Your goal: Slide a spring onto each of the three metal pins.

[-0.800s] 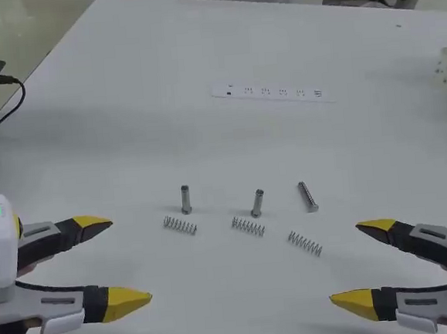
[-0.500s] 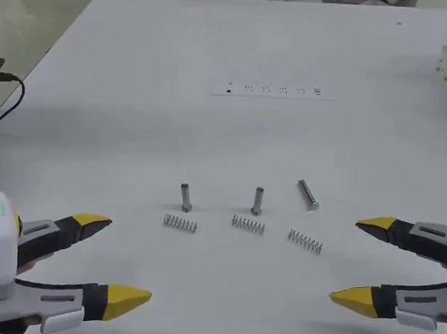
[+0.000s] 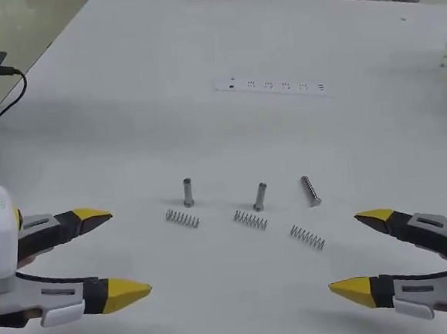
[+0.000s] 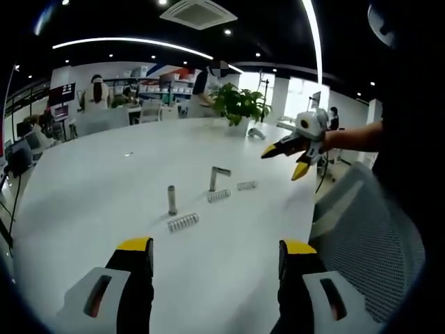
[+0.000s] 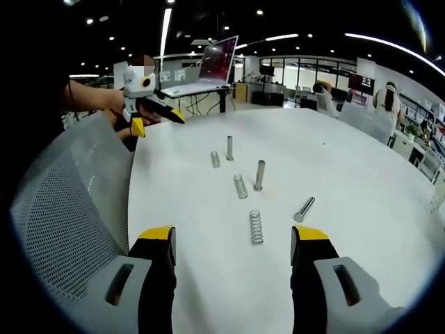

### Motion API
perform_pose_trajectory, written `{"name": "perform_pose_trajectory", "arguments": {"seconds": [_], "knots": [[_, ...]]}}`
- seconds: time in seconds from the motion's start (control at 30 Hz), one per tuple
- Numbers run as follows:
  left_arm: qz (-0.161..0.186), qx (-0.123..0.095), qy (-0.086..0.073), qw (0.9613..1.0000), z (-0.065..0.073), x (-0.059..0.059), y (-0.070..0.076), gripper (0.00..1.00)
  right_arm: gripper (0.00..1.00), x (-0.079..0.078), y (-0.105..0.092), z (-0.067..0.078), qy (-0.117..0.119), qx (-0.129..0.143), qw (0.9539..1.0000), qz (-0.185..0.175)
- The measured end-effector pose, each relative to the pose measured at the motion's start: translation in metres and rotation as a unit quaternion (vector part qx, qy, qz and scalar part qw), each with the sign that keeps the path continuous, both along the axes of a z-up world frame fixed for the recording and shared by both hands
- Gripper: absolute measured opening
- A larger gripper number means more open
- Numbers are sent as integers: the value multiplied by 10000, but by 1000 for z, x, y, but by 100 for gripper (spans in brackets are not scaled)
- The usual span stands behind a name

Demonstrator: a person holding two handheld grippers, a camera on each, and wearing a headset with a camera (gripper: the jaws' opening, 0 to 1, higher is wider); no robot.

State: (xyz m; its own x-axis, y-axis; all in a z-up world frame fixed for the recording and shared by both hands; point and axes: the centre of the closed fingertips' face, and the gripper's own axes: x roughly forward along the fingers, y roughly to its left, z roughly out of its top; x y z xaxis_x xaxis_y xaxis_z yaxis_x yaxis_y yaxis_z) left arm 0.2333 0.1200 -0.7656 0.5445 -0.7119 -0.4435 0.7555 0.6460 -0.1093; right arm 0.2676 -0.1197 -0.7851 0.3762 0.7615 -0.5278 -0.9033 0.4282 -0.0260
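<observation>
The white table bears 3 metal pins, 2 upright and 1 lying, 3 springs beside them, and a power strip.

The table is plain white. The left tool and right tool have yellow tips on black-and-grey jaws, and the left one's white casing carries a green light. The pins and springs are silver-grey metal. The power strip is white, the cable black. The chair is grey mesh, the plant green.
</observation>
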Motion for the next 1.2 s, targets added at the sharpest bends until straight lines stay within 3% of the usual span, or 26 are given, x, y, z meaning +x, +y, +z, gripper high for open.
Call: {"name": "perform_pose_trajectory", "arguments": {"seconds": [0.37,0.7,1.2], "knots": [[24,-8,17,10000,-1,-1,1,70,63,25,2,11,-69,-61,9999,-145],[102,-4,20,9999,0,-1,5,70,53,56,6,16,126,-142,9995,-270],[77,-10,-4,10000,3,4,4,69,43,96,7,1,467,-599,9960,-465]]}}
